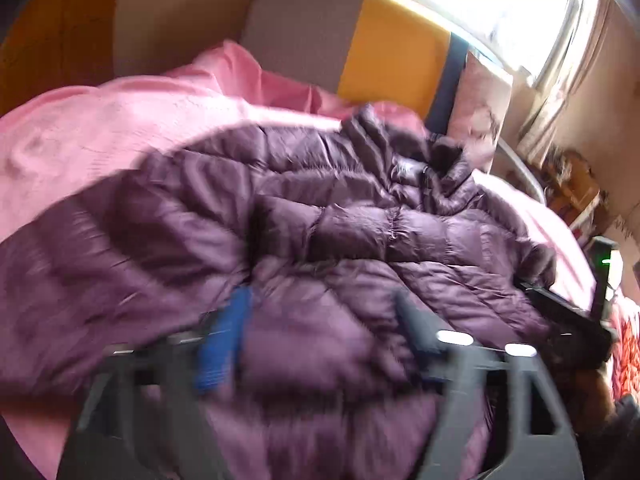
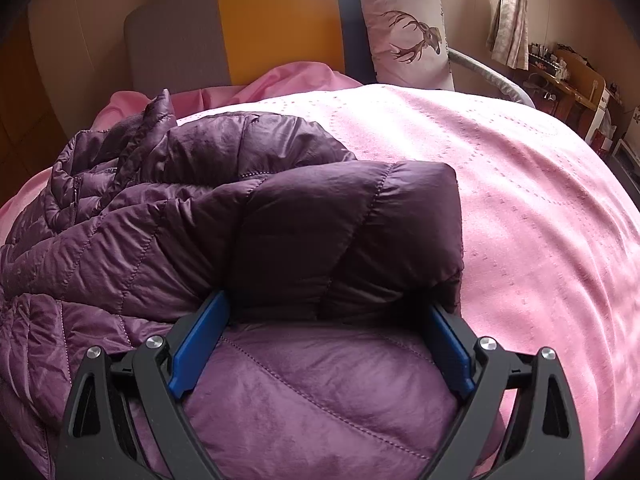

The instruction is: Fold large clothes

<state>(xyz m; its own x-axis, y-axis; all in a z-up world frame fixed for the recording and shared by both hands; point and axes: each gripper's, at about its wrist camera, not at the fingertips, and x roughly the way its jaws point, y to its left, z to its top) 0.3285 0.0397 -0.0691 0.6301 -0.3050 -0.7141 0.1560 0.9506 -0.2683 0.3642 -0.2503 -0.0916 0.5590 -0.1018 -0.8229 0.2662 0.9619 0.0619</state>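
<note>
The left gripper [image 1: 320, 320] is standing wide apart above the one purple puffer jacket [image 1: 320, 220] lying on the pink bed [image 1: 100, 128], apparently gripping nothing, though that view is blurred. The right gripper [image 2: 326, 320] is gaping wide around a folded sleeve [image 2: 352, 232], pads seemingly not pressing; one pillow [image 2: 404, 28] is leaning at the headboard.

You will find no readable text, label, brand or number in either view; the pillow [image 2: 404, 28] carries only a printed stag's head, no lettering.
</note>
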